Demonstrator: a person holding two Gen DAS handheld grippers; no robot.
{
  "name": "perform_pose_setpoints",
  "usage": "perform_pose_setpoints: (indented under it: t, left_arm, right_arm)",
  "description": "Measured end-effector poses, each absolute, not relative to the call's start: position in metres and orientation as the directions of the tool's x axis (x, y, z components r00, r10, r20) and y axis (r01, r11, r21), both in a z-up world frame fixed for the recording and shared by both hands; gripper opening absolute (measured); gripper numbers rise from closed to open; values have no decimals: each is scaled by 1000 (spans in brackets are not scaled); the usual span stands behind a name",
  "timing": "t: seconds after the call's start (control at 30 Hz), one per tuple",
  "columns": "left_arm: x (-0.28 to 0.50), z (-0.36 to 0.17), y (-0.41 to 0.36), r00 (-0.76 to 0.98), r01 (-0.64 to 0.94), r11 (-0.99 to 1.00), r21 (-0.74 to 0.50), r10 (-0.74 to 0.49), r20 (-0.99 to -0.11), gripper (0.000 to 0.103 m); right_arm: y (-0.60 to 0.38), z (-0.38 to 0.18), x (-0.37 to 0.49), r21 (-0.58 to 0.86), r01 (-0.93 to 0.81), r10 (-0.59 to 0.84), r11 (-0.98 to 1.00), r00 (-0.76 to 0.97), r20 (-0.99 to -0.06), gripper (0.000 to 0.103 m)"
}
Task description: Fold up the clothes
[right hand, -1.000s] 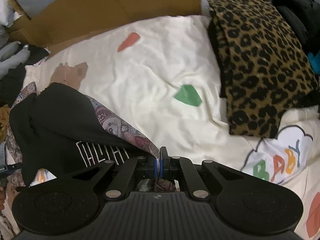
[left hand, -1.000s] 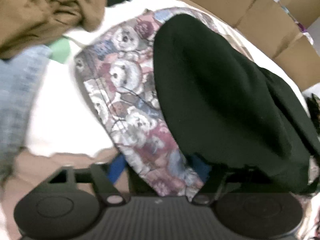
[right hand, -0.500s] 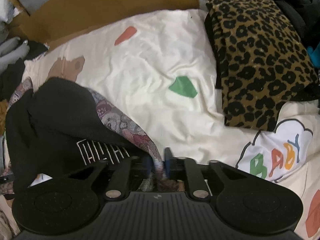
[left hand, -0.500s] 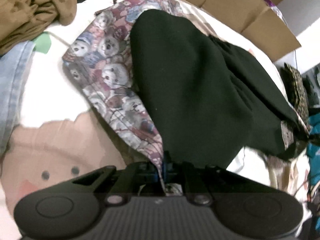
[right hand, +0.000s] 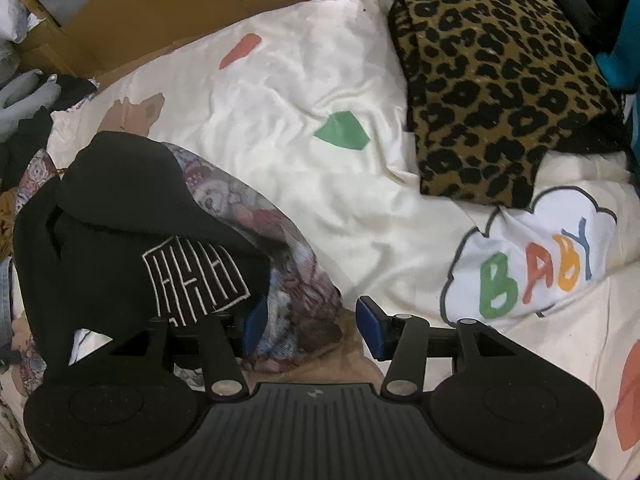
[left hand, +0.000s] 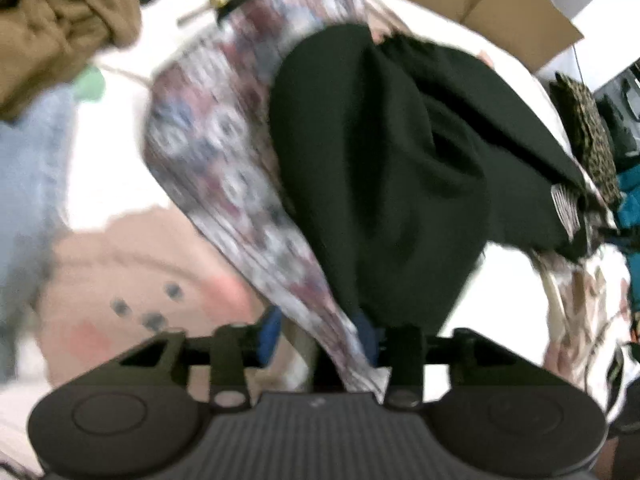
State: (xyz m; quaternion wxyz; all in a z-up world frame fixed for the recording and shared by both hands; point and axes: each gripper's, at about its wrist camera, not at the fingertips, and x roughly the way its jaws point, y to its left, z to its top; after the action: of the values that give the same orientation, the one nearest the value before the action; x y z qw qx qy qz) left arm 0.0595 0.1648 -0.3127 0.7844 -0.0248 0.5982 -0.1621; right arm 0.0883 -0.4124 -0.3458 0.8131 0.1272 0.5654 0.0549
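A black garment (left hand: 380,160) with a teddy-bear print side (left hand: 224,152) lies bunched on the bed sheet. My left gripper (left hand: 320,334) is open, and the print edge runs down between its blue pads; this view is blurred. In the right wrist view the same black garment (right hand: 120,200) shows a white stitched logo (right hand: 196,280), with its bear-print edge (right hand: 296,280) curling beside it. My right gripper (right hand: 314,326) is open. The print edge rests against its left pad (right hand: 256,324), while the right pad (right hand: 372,328) stands clear of the cloth.
A folded leopard-print garment (right hand: 492,80) lies at the far right on the cream sheet (right hand: 320,80), near a "BABY" cloud print (right hand: 532,268). Cardboard (right hand: 200,8) lines the back. A brown garment (left hand: 60,32) and denim (left hand: 28,184) lie at the left.
The right gripper, shut on the bear-print edge a second ago, has opened wide. The left gripper closed on that edge half a second ago and now stands open again.
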Motion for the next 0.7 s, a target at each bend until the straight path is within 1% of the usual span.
perform_pose_setpoints:
  t: [0.13, 0.17, 0.23, 0.37, 0.43, 0.47, 0.5, 0.6, 0.7]
  left_arm:
    - [93, -312, 181, 306, 217, 968, -124, -189, -933, 58]
    - [102, -315, 182, 320, 224, 970, -96, -166, -933, 63]
    - [120, -316, 189, 365, 207, 977, -43, -118, -923, 65]
    - [151, -322, 191, 405, 224, 974, -20, -111, -907, 67]
    - [166, -327, 188, 425, 242, 970, -2, -108, -899, 72]
    - [172, -329, 187, 431, 252, 968, 3, -110, -896, 79]
    - [178, -331, 187, 436, 263, 965, 7, -113, -893, 81]
    - [195, -346, 182, 434, 297, 955, 20, -117, -893, 81]
    - [207, -358, 178, 425, 341, 940, -10, -164, -890, 82]
  right_arm:
    - [-412, -350, 90, 262, 39, 234, 964, 343, -910, 56]
    - [-412, -351, 90, 261, 36, 234, 965, 340, -911, 56]
    - [-411, -354, 91, 258, 28, 234, 966, 334, -913, 56]
    - [-411, -358, 91, 250, 18, 231, 968, 318, -919, 56]
    - [-412, -361, 90, 255, 29, 234, 967, 309, -922, 56]
    - [-412, -363, 90, 256, 33, 234, 966, 306, -923, 56]
    - [-412, -365, 89, 256, 34, 234, 966, 302, -924, 56]
    - [-411, -373, 86, 256, 41, 234, 966, 289, -928, 56]
    - [-412, -381, 84, 273, 71, 243, 959, 281, -928, 56]
